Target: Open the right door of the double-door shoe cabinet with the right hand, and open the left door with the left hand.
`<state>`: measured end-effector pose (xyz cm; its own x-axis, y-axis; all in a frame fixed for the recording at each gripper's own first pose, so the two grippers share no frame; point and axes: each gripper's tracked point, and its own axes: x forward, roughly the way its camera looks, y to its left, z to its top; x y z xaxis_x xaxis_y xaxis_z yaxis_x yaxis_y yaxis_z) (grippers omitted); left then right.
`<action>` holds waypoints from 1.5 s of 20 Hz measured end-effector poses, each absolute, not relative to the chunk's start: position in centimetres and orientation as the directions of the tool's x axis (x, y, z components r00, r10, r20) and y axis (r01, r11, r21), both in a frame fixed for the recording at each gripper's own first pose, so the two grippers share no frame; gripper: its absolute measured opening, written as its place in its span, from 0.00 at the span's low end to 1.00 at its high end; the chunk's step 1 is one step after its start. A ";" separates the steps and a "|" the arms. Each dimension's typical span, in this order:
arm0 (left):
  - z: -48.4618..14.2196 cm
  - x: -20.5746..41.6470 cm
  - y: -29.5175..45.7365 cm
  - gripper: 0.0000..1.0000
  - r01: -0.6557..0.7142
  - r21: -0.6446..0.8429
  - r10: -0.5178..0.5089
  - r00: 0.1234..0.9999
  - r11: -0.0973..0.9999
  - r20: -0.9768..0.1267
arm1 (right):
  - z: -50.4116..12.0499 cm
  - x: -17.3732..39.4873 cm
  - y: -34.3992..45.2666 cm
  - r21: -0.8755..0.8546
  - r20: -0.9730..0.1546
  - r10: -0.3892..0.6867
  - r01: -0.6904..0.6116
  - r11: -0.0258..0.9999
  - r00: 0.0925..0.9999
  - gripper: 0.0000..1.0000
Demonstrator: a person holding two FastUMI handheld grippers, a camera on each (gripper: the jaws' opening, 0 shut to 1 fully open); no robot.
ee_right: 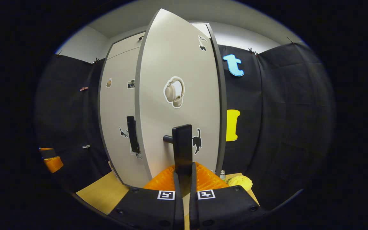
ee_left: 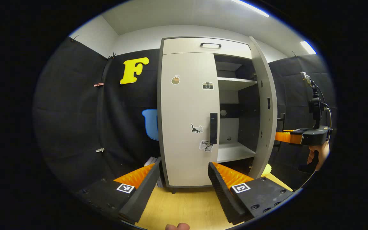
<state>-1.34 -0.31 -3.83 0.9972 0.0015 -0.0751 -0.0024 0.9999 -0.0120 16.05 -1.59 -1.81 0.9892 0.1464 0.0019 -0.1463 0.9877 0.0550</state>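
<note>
Two grippers: right gripper (ee_right: 184,179) pinching right door's handle (ee_right: 182,148), door (ee_right: 177,64) swung out; left gripper (ee_left: 182,182) spread before shut left door (ee_left: 187,105).

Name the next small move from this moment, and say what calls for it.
Probably bring the left gripper forward to the left door's handle and close on it. The right door already stands swung out, with the right gripper shut on its handle. The left door is flush and closed, and the left gripper's jaws are open, short of the cabinet.
</note>
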 end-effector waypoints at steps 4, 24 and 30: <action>-3.5 -1.2 -2.0 0.95 0.016 0.003 -0.015 0.997 1.000 -0.072 | -1.8 15.5 -3.6 0.045 0.008 0.120 -0.120 0.992 0.993 0.10; -1.5 0.6 -8.7 0.97 0.080 0.027 -0.079 0.996 0.996 -0.048 | -0.2 14.1 -13.5 0.132 0.015 0.042 -0.043 0.990 0.999 0.14; -1.3 1.8 -9.9 0.95 0.102 0.037 -0.101 0.994 0.994 -0.035 | -0.3 11.7 -13.9 0.128 0.003 0.035 -0.035 0.991 0.999 0.18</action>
